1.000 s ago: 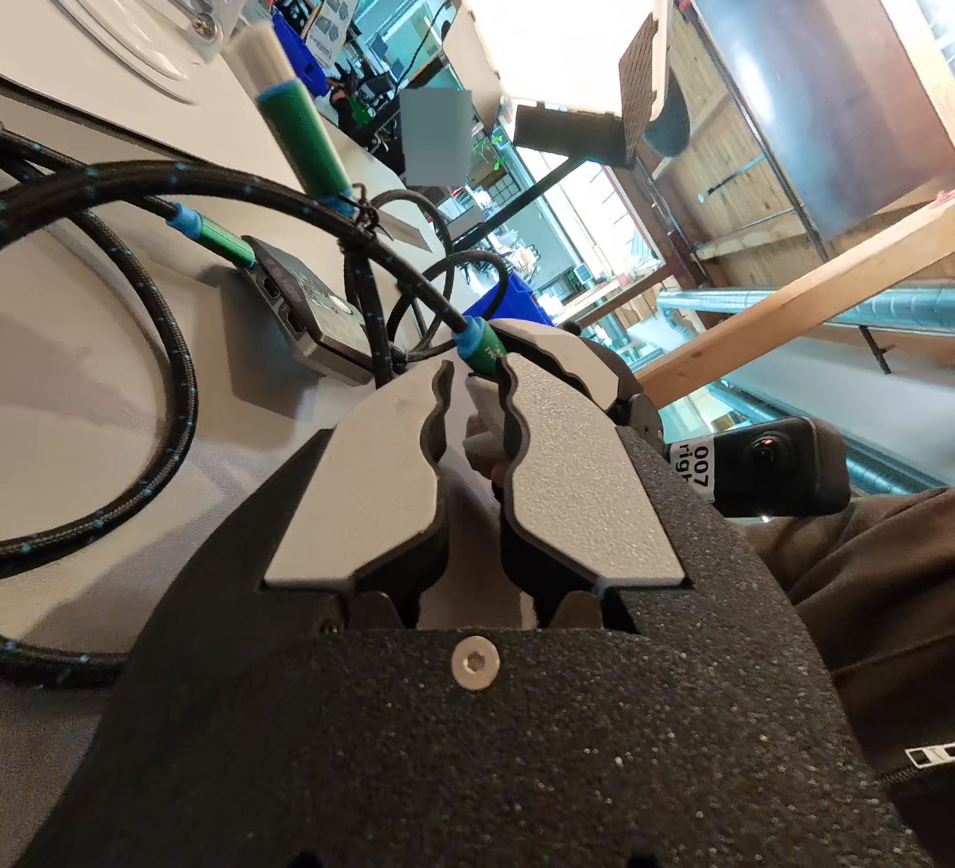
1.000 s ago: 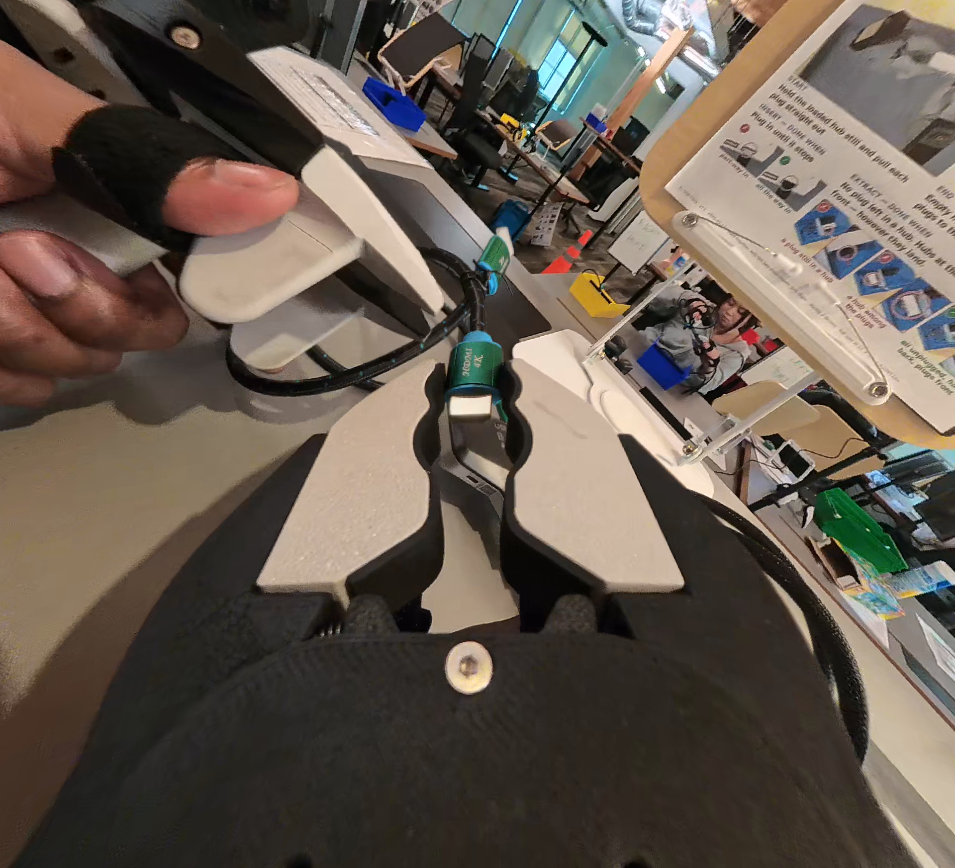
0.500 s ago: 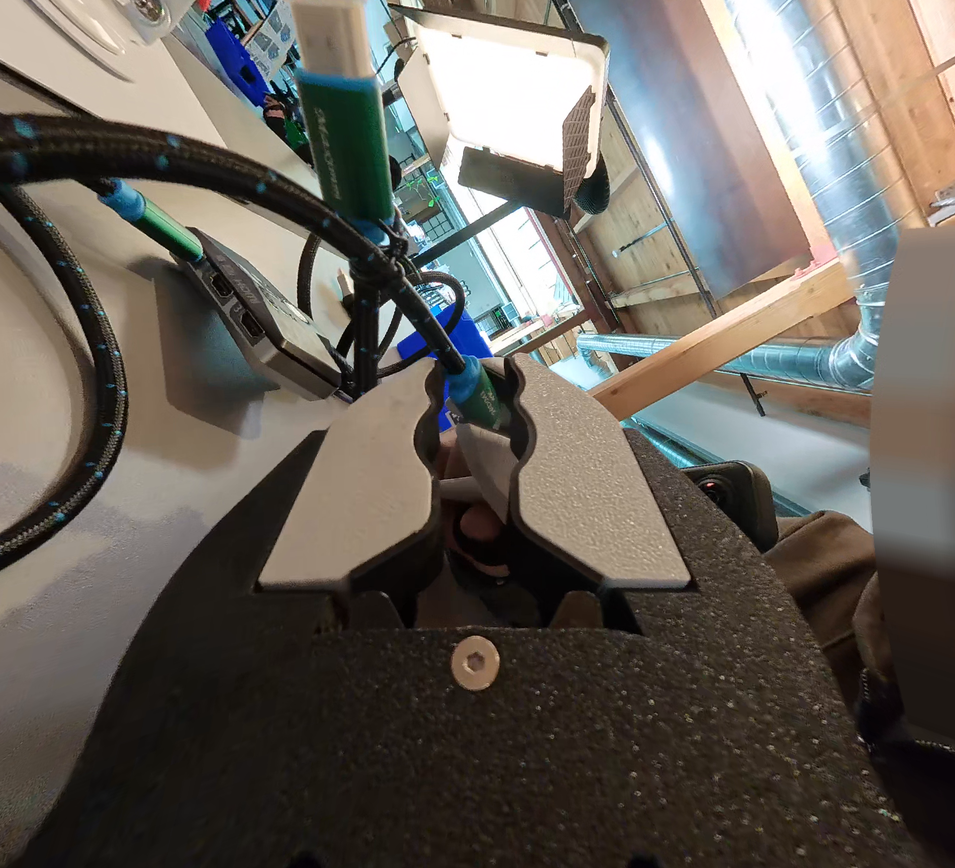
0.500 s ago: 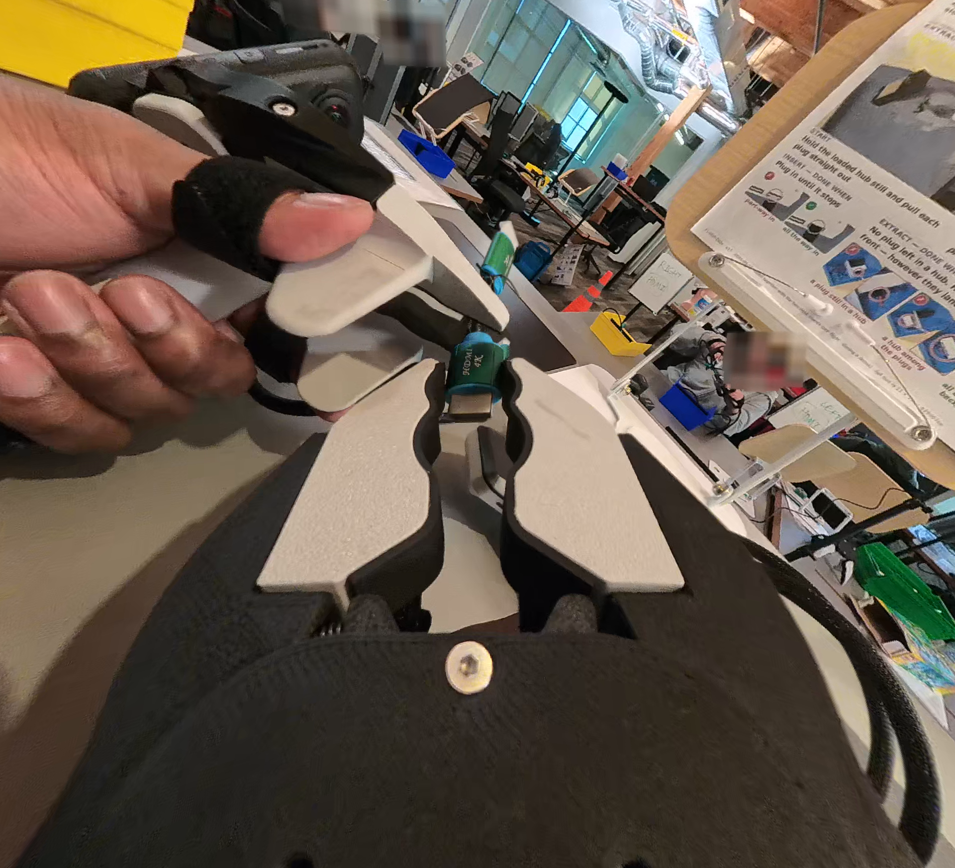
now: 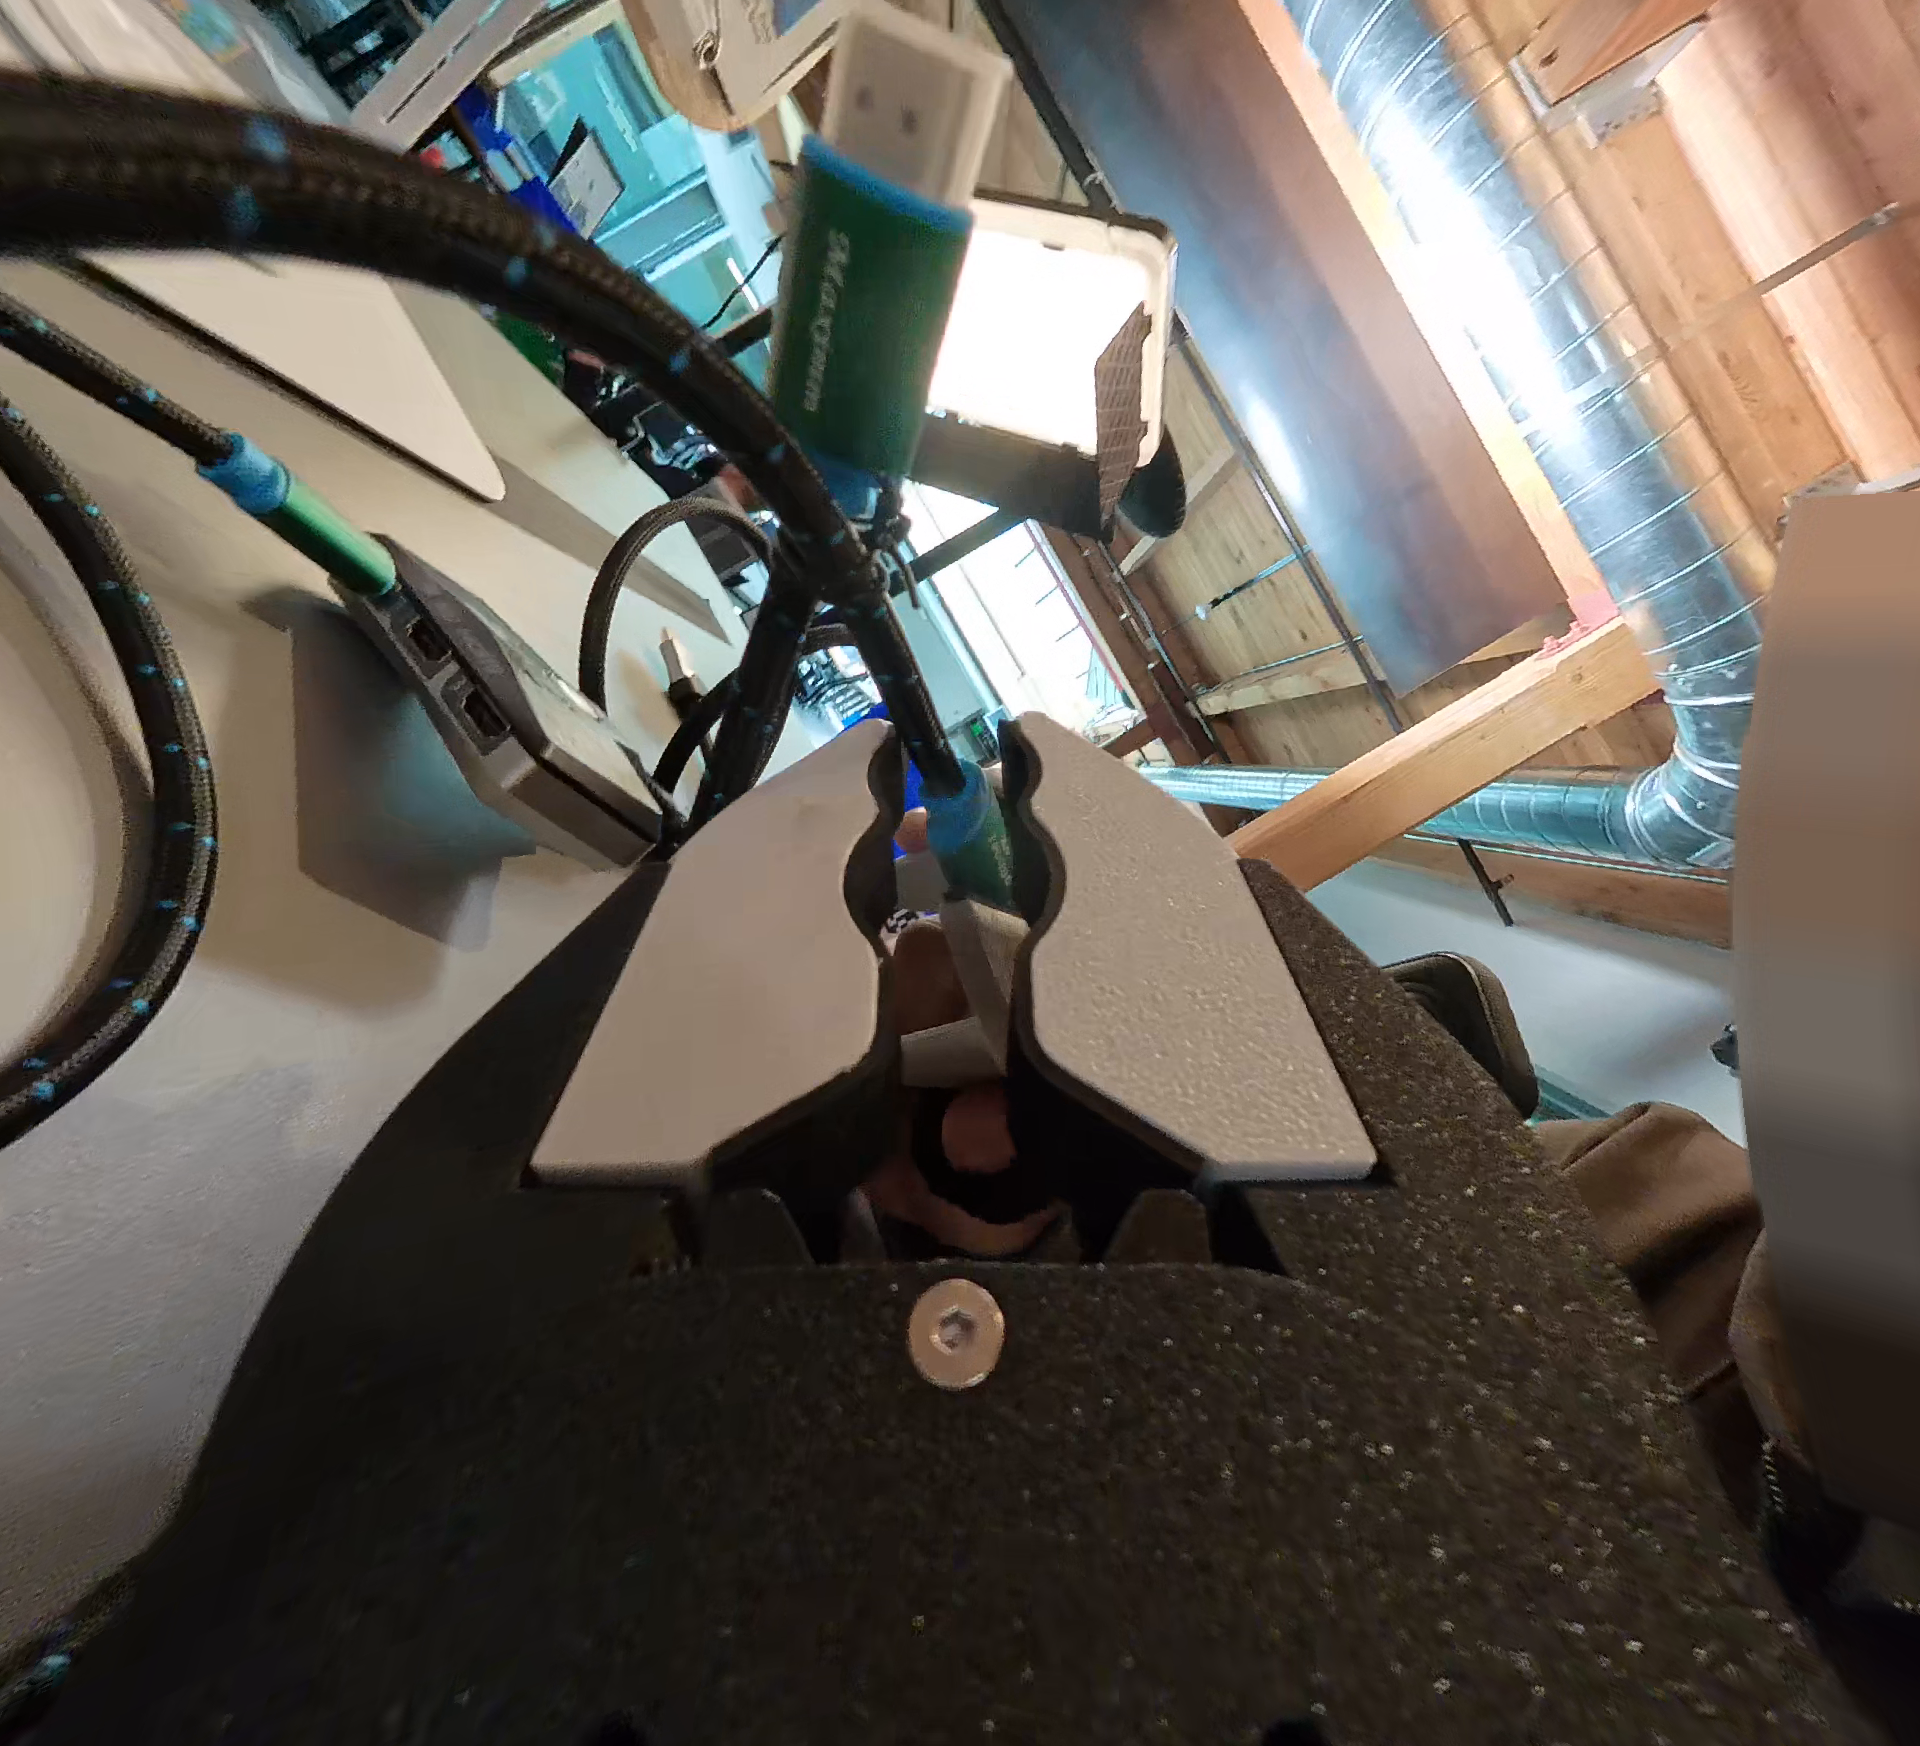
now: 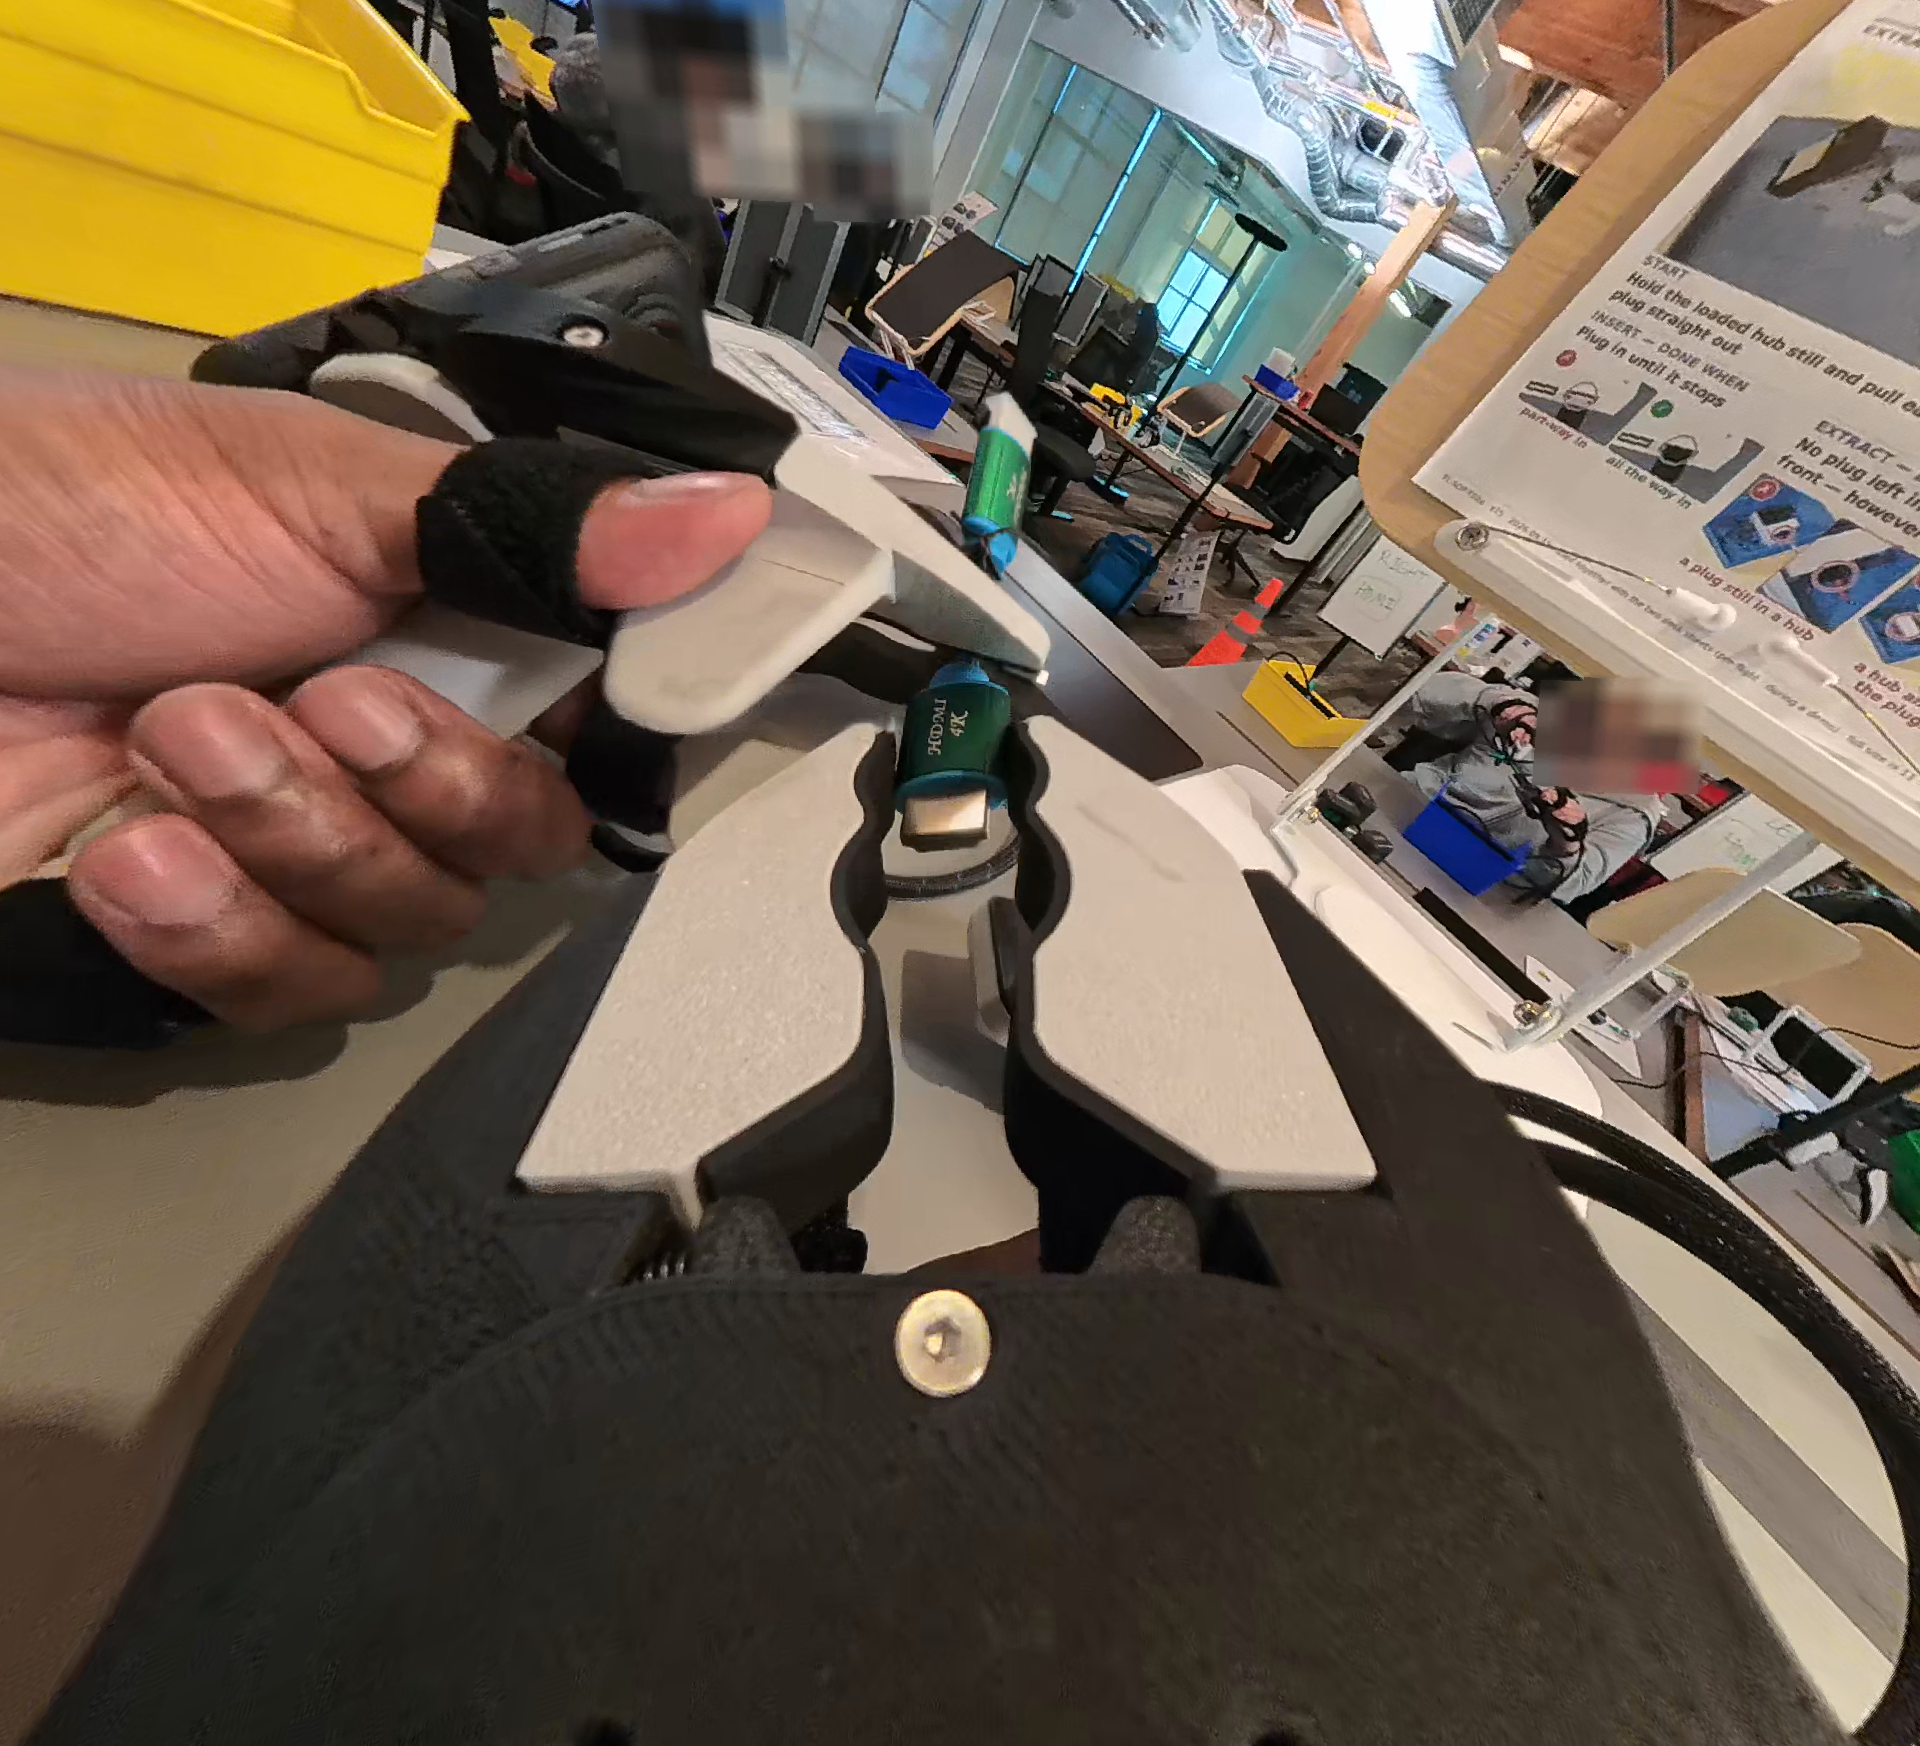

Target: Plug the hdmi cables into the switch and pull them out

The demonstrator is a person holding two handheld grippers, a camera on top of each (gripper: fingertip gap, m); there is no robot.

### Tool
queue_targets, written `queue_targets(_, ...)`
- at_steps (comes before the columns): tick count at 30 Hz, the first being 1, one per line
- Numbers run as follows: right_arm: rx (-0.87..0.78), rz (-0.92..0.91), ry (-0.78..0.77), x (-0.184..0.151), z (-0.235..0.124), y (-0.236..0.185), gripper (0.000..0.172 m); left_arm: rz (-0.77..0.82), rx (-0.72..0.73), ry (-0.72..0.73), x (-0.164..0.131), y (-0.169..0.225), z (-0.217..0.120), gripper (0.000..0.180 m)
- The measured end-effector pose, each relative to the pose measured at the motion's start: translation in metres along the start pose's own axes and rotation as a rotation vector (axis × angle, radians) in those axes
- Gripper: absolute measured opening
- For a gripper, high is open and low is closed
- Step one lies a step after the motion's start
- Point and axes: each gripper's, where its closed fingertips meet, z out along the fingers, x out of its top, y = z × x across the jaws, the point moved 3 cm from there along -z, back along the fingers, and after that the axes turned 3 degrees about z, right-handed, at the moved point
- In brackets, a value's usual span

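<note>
The right gripper (image 6: 948, 730) is clenched on a green plug (image 6: 935, 751), both pads being pressed to its flat sides. The plug is held off the table, right of the grey hub (image 5: 520, 720) in the left wrist view. Its long axis runs along the right fingers, metal tip toward that camera. Its cable end is straddled by the left gripper (image 5: 948, 740), left unclamped, a gap being seen beside one finger (image 5: 831, 823). A braided cable (image 5: 520, 283) is led away above the hub.

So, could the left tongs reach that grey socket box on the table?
Probably yes: the grey socket box lies close beside the left tongs, though black cables crowd it and a green plug sits between their tips.
</note>
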Motion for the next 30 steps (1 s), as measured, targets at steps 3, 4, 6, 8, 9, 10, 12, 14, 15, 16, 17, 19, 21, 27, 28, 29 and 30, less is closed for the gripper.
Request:
queue_targets(3,-0.009,0.014,-0.013,-0.002,0.001,0.002,0.020,0.028,0.006,0.035,0.001,0.000,0.001,0.010)
queue_targets(4,-0.008,0.023,-0.020,-0.004,0.002,0.003,0.020,0.046,0.005,0.042,0.002,0.001,0.001,0.009)
queue_targets(6,-0.004,0.045,-0.027,-0.006,0.003,0.004,0.020,0.088,0.020,0.043,0.003,0.002,0.002,0.006)
queue_targets(8,-0.017,0.031,-0.047,-0.009,0.003,0.005,0.020,0.129,0.052,0.031,0.002,0.001,0.002,0.006)
queue_targets(9,-0.031,0.005,-0.059,-0.011,0.004,0.005,0.020,0.153,0.074,0.026,0.002,0.000,0.002,0.006)
queue_targets(10,-0.048,-0.031,-0.073,-0.013,0.005,0.004,0.021,0.176,0.100,0.033,0.004,-0.001,0.002,0.006)
queue_targets(12,-0.083,-0.111,-0.118,-0.019,0.007,0.004,0.031,0.200,0.150,0.048,0.008,-0.005,-0.002,0.006)
queue_targets(14,-0.097,-0.170,-0.160,-0.023,0.010,0.001,0.043,0.187,0.156,0.038,0.008,-0.006,-0.004,0.006)
queue_targets(15,-0.099,-0.192,-0.168,-0.023,0.011,-0.001,0.043,0.174,0.151,0.026,0.007,-0.007,-0.003,0.006)
queue_targets(16,-0.101,-0.210,-0.170,-0.023,0.012,-0.003,0.042,0.168,0.153,0.016,0.005,-0.007,-0.002,0.006)
queue_targets(17,-0.107,-0.225,-0.174,-0.023,0.012,-0.003,0.036,0.166,0.152,0.001,0.003,-0.007,-0.001,0.006)
queue_targets(19,-0.139,-0.230,-0.180,-0.024,0.011,0.001,0.022,0.168,0.157,-0.025,0.000,-0.008,0.001,0.006)
queue_targets(21,-0.119,-0.167,-0.183,-0.025,0.011,0.002,0.021,0.172,0.156,-0.028,0.000,-0.009,0.002,0.007)
queue_targets(27,-0.065,-0.039,-0.168,-0.024,0.010,0.006,0.021,0.261,0.151,-0.027,0.000,-0.004,0.006,0.012)
queue_targets(28,-0.058,-0.031,-0.163,-0.023,0.010,0.006,0.021,0.279,0.161,-0.025,0.000,-0.004,0.006,0.008)
queue_targets(29,-0.055,-0.025,-0.162,-0.023,0.010,0.006,0.021,0.293,0.164,-0.027,0.000,-0.004,0.006,0.007)
queue_targets(30,-0.052,-0.021,-0.164,-0.023,0.010,0.006,0.021,0.304,0.167,-0.027,0.000,-0.003,0.006,0.007)
